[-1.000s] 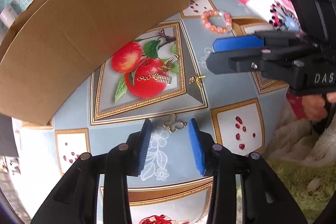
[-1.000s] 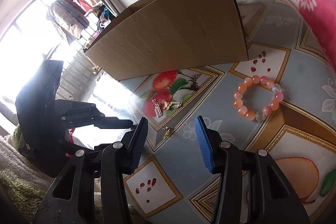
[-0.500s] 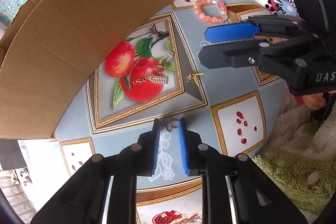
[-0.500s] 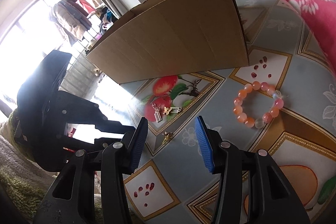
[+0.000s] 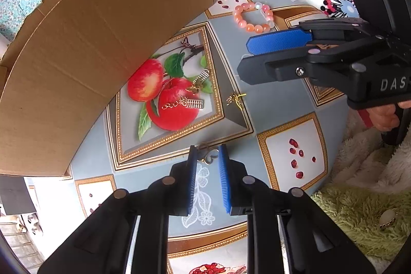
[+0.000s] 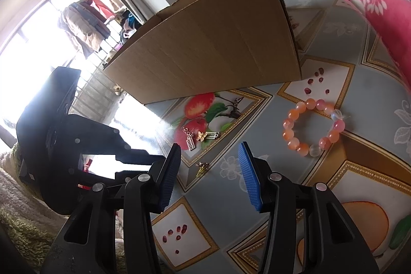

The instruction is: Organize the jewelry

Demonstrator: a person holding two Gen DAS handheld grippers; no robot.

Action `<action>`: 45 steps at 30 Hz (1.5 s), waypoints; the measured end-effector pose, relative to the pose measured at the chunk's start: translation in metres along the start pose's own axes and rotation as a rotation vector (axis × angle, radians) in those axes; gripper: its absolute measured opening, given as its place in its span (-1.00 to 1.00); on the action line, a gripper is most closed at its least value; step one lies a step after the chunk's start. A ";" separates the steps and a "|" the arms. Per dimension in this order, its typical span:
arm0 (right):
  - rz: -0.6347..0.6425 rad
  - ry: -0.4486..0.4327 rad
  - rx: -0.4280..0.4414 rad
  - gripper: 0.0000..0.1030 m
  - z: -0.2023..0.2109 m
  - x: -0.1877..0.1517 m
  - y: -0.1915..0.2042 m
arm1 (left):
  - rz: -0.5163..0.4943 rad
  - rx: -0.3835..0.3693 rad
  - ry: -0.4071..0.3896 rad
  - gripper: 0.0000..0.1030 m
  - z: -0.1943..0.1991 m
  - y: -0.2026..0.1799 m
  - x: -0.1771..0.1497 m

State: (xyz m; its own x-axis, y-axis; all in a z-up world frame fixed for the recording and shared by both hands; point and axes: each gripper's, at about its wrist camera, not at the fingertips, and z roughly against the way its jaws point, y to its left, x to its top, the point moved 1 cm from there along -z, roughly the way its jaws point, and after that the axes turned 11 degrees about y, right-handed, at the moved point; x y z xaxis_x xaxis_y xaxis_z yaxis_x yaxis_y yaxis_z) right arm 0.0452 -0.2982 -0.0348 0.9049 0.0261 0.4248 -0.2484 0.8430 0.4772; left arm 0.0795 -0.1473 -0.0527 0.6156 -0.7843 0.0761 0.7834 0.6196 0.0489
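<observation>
barely started from what i could see. the left gripper (image 5: 207,158) had just closed in and was pinching a small gold charm (image 5: 208,153) on the fruit-print tablecloth (image 5: 290,120). the right gripper (image 6: 209,154) hung spread and empty. bead bracelet (image 6: 312,129), more charms (image 6: 201,136) lay loose beside the cardboard box (image 6: 218,43). sunny window (image 6: 30,63) behind.

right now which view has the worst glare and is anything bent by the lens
Right wrist view: the window is blown out white, and glare washes over the table below the box. Left wrist view: even light, no glare, charms sharp. Both views: fisheye bends the box's straight edges into curves and darkens the corners.
</observation>
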 end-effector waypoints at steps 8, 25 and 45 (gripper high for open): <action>-0.010 0.000 -0.008 -0.11 -0.001 -0.002 0.000 | -0.008 0.005 -0.004 -0.79 0.001 -0.006 -0.007; -0.002 0.002 -0.084 -0.11 0.007 -0.003 0.008 | 0.034 -0.002 -0.114 -0.80 0.027 0.002 -0.035; 0.264 0.158 -0.383 -0.43 -0.055 0.007 0.073 | 0.211 -0.037 -0.277 -0.80 0.043 0.043 -0.085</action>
State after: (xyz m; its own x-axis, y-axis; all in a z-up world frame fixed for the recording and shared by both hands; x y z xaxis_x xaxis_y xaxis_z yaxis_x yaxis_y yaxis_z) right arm 0.0520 -0.2073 -0.0395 0.8770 0.3216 0.3569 -0.3581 0.9329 0.0395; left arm 0.0571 -0.0527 -0.0140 0.7219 -0.5980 0.3482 0.6468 0.7619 -0.0327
